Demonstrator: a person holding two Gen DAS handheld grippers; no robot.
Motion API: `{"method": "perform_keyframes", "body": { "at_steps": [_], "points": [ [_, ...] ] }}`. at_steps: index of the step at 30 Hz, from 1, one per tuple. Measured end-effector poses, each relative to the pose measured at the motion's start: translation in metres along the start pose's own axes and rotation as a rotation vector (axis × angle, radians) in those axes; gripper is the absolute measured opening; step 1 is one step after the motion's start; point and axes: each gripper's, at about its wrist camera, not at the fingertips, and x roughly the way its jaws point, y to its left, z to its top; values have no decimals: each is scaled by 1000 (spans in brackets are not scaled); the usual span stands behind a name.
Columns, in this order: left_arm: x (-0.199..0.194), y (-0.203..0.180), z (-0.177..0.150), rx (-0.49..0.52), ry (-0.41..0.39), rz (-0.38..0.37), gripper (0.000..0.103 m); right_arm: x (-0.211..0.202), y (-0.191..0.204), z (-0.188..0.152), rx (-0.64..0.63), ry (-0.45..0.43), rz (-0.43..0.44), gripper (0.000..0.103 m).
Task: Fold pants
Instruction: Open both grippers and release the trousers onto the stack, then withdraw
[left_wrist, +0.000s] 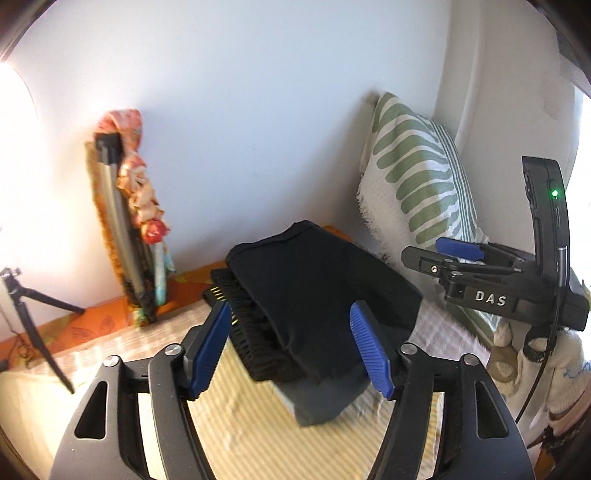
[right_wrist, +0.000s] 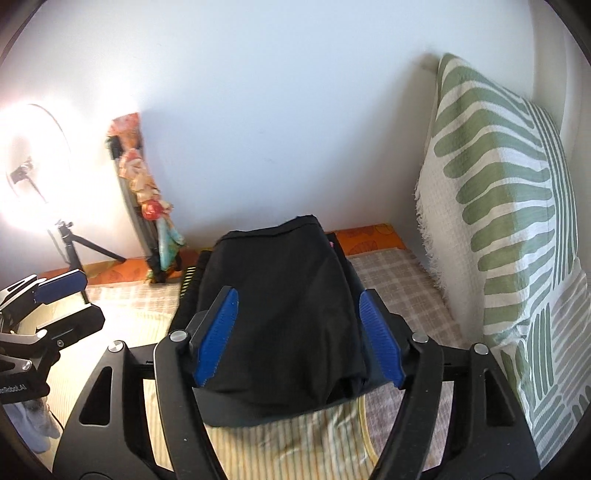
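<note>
Black pants (left_wrist: 314, 291) folded into a thick bundle, lying on the bed (left_wrist: 236, 424) with its striped and checked cover, atop other dark folded clothes. Seen again from the right wrist (right_wrist: 277, 317) as a compact dark stack, near the white wall.

Left gripper (left_wrist: 295, 350) spread wide, blue pads clear of the cloth, nothing pinched; bundle visible between and beyond the fingers. Right gripper (right_wrist: 299, 336) likewise spread, pads apart on either side of the stack in the picture, gripping nothing.

Shown only by the left wrist view: the right gripper from the side (left_wrist: 439, 254), hovering above the right part of the bed, jaws parted, a green light on its body, white lettering on its arm; also a ribbed black edge of a garment (left_wrist: 251, 332) under the pants on the left.

Shown only by the right wrist view: the left gripper at the left edge (right_wrist: 74, 299), fingers apart; a glowing ring light (right_wrist: 33, 166) on a small tripod (right_wrist: 74, 251); an orange patterned sheet edge (right_wrist: 369, 240) behind the stack.

Common to both: green-and-white leaf-patterned cushion (right_wrist: 498, 203) leaning upright at the right, and a floral-wrapped upright object (left_wrist: 140, 206) against the wall at the left.
</note>
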Motion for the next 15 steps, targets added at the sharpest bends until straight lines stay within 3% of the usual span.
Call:
{"method": "perform_keyframes", "body": {
  "at_steps": [2, 8, 15],
  "points": [
    [-15, 0, -6, 10, -12, 7, 70, -13, 8, -5, -12, -15, 2, 86],
    [-63, 4, -31, 0, -44, 12, 80, -51, 41, -30, -70, -50, 19, 94],
    [-107, 13, -78, -46, -49, 15, 82, -87, 72, -80, -74, -64, 56, 95]
  ]
}}
